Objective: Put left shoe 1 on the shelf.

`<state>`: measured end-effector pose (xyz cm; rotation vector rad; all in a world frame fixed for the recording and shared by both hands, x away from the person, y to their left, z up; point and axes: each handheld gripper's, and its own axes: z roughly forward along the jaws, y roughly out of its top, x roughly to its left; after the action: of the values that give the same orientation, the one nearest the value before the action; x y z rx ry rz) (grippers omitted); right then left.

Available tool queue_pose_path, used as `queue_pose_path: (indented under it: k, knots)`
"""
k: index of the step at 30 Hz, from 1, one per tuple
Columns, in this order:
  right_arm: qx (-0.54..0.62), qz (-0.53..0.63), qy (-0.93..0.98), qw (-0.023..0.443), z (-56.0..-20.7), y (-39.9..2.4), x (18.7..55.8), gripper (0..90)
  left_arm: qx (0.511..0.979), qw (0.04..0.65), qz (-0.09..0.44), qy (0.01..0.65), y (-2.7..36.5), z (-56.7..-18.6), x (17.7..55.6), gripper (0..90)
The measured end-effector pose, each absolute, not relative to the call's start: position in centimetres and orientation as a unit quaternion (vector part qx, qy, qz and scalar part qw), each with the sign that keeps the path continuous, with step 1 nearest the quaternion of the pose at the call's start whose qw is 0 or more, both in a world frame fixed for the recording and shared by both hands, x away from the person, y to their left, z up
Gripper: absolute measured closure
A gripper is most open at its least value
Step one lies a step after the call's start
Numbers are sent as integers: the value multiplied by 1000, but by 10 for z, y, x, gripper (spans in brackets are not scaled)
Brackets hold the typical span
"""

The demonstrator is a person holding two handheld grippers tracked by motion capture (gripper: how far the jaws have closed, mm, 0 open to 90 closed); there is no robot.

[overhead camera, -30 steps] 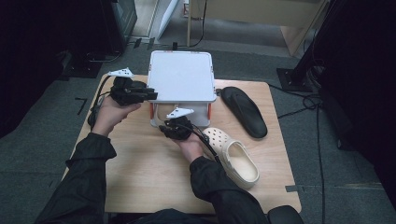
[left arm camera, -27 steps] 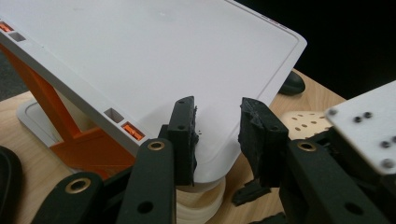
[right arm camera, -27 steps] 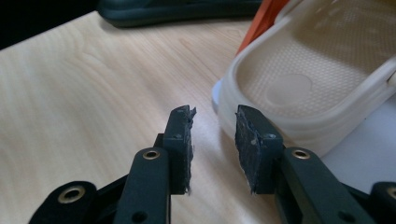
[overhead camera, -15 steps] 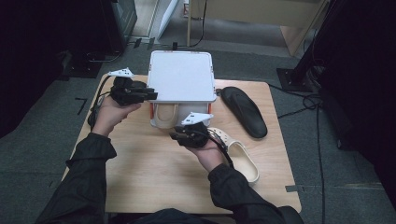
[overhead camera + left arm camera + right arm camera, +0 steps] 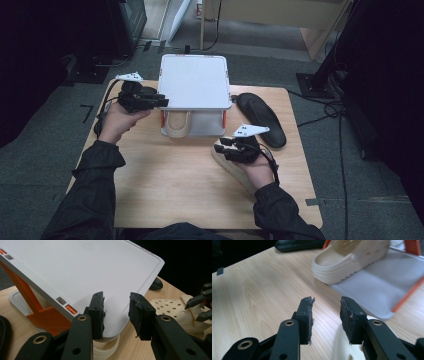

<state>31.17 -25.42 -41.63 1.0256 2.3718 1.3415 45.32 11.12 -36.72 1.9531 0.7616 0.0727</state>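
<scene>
Cream clog (image 5: 352,258) sits on lower tray of white two-tier rack (image 5: 194,82), under its top shelf, rack at back-centre of the wooden surface (image 5: 165,185). Second cream clog (image 5: 172,308) lies on surface right of rack, under right gripper (image 5: 227,148); its fingers (image 5: 305,315) apart, just been opening, nothing between. Left gripper (image 5: 162,101) at rack's left edge, fingers (image 5: 97,312) parted either side of top shelf corner, just been opening, not pressing. Black insole (image 5: 262,117) just right of rack.
</scene>
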Motion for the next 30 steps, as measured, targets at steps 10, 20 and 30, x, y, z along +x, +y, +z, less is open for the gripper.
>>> queue_pose_path:
  k: [10,20,30]
  knots:
    - [368,457,796,150,-412,-307,296,571,806,501,32,313,111,-368,453,641]
    - [396,432,793,169,-424,-341,280,543,808,500,30,311,111,-367,454,641]
    - [406,423,797,149,-443,-348,280,543,805,504,22,311,113,-369,456,642]
